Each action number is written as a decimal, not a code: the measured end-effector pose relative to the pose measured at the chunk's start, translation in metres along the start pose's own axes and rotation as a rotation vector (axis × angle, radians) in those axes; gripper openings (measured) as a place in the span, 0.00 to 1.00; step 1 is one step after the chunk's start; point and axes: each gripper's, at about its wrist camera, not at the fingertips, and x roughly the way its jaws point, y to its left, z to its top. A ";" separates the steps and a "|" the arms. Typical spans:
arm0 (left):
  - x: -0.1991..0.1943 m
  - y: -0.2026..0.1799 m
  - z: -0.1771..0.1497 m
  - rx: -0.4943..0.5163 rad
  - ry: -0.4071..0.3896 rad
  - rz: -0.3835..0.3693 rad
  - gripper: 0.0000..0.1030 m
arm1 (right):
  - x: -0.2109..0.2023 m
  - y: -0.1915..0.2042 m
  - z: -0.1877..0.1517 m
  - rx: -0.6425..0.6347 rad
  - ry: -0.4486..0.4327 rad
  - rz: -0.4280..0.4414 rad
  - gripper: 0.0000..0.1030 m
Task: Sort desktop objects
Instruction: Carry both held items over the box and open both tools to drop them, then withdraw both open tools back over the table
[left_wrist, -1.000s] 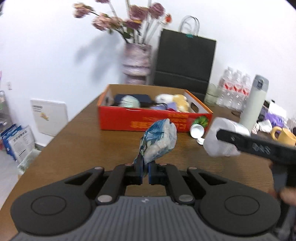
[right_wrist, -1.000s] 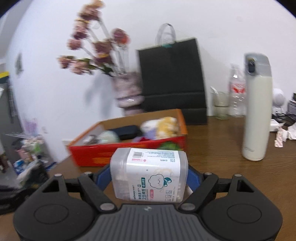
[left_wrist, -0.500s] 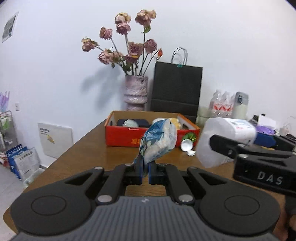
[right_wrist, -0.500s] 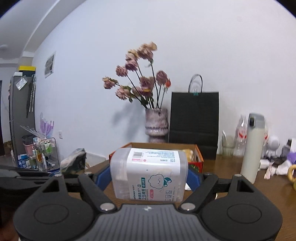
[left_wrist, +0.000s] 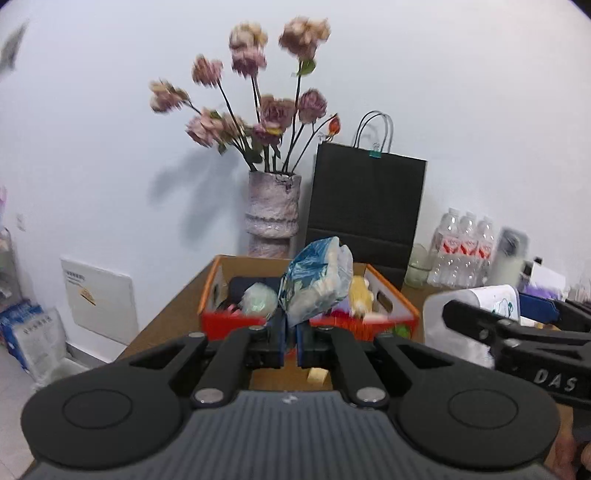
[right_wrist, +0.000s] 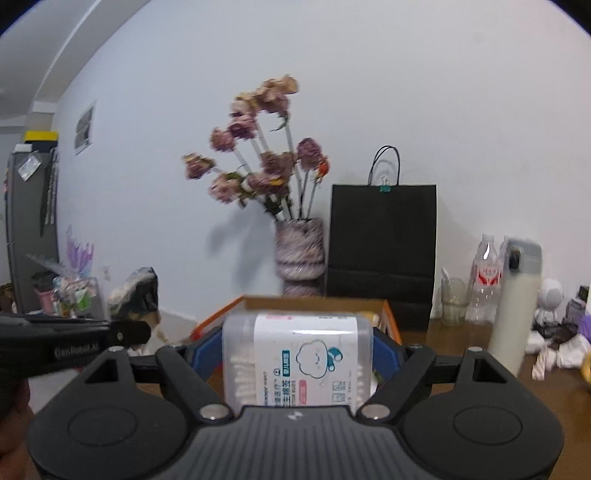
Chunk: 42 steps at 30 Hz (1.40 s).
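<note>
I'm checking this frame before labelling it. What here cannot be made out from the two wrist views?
- Left wrist view: the blue-and-white bag hides the middle of the red box; its contents are blurred.
- Right wrist view: the cotton swab box covers most of the red box, whose contents barely show.
- Both views: each gripper body cuts off the near table.
- Flowers are motion-blurred.

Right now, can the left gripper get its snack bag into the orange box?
Probably yes: the left gripper holds the snack bag just short of the orange box, whose top is open, with nothing between them.
</note>
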 end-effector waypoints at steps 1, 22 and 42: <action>0.017 0.003 0.015 -0.013 0.019 -0.020 0.06 | 0.017 -0.009 0.015 0.022 0.009 0.008 0.79; 0.206 0.008 0.095 0.210 0.395 0.083 0.93 | 0.265 -0.090 0.122 0.121 0.618 -0.008 0.84; 0.103 0.002 0.077 0.156 0.220 0.138 1.00 | 0.167 -0.046 0.083 0.009 0.469 0.054 0.86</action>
